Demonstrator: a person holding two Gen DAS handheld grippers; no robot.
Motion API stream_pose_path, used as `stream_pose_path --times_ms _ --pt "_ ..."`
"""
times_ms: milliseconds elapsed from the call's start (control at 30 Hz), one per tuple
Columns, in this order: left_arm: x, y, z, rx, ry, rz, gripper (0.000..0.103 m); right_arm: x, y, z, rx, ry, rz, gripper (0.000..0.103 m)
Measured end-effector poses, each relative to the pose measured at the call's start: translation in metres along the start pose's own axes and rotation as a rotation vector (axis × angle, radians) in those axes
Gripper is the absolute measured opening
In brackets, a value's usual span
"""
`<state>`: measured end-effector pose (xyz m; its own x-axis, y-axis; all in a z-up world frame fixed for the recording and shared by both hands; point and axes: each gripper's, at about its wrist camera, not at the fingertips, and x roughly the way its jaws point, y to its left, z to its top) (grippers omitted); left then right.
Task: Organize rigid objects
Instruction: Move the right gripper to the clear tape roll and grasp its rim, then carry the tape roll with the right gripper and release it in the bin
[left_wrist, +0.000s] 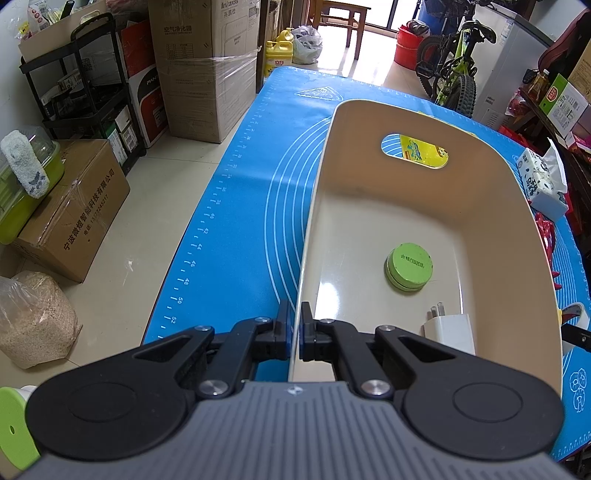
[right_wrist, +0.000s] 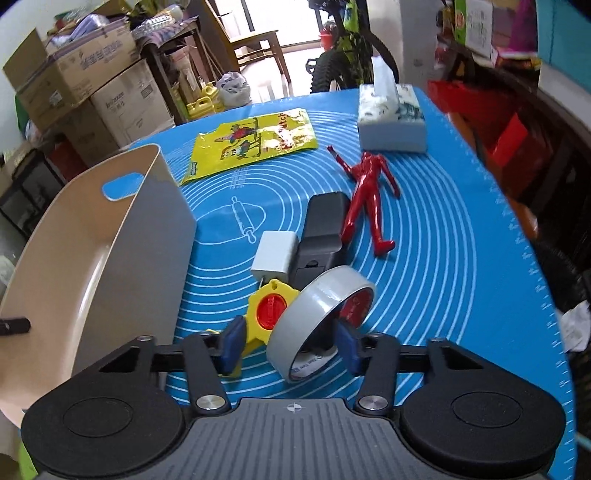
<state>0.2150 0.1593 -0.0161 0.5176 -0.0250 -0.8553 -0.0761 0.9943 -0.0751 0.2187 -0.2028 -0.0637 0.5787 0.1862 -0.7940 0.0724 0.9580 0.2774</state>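
Right gripper (right_wrist: 290, 341) straddled the tilted tape roll (right_wrist: 319, 321), pads at its sides, for lifting; left gripper (left_wrist: 294, 332) pinched the bin (left_wrist: 424, 206) wall, steadying it.

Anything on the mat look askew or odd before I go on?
Only the grey tape roll: it stands tilted on edge between the right tool's pads, leaning on the yellow toy. The rest lies flat.
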Motion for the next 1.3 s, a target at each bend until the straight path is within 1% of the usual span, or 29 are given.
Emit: stream_pose_path --times_ms 33,67,167,233,300,533,733,1067,1300 --pt "0.0 0.0 0.0 0.0 0.001 0.001 0.005 0.001 -0.002 0.0 0.011 0.003 0.01 0.036" --pt "0.0 0.0 0.0 0.001 0.001 0.001 0.005 0.002 -0.003 0.0 0.016 0.003 0.019 0.034" --pt "0.0 -0.001 0.0 0.001 0.001 0.002 0.005 0.0 -0.005 -0.003 0.017 -0.011 0.031 0.032" --pt "0.001 -0.001 0.0 0.001 0.001 0.002 0.005 -0.003 -0.005 -0.005 0.01 -0.024 0.028 0.024" --pt "0.001 -0.001 0.0 0.001 0.001 0.002 0.005 -0.009 -0.007 -0.005 0.005 -0.036 0.026 0.018" --pt "0.001 -0.001 0.0 0.0 0.001 0.001 0.005 -0.026 -0.006 0.003 -0.019 -0.096 0.04 0.017" --pt "0.001 -0.001 0.0 0.001 0.001 0.001 0.005 -0.039 0.005 0.012 -0.057 -0.146 0.045 0.017" --pt "0.001 -0.001 0.0 0.0 0.001 0.001 0.005 -0.063 0.05 0.034 -0.175 -0.232 0.097 0.017" --pt "0.001 -0.001 0.0 0.001 0.001 0.002 0.005 -0.067 0.087 0.049 -0.247 -0.261 0.153 0.017"
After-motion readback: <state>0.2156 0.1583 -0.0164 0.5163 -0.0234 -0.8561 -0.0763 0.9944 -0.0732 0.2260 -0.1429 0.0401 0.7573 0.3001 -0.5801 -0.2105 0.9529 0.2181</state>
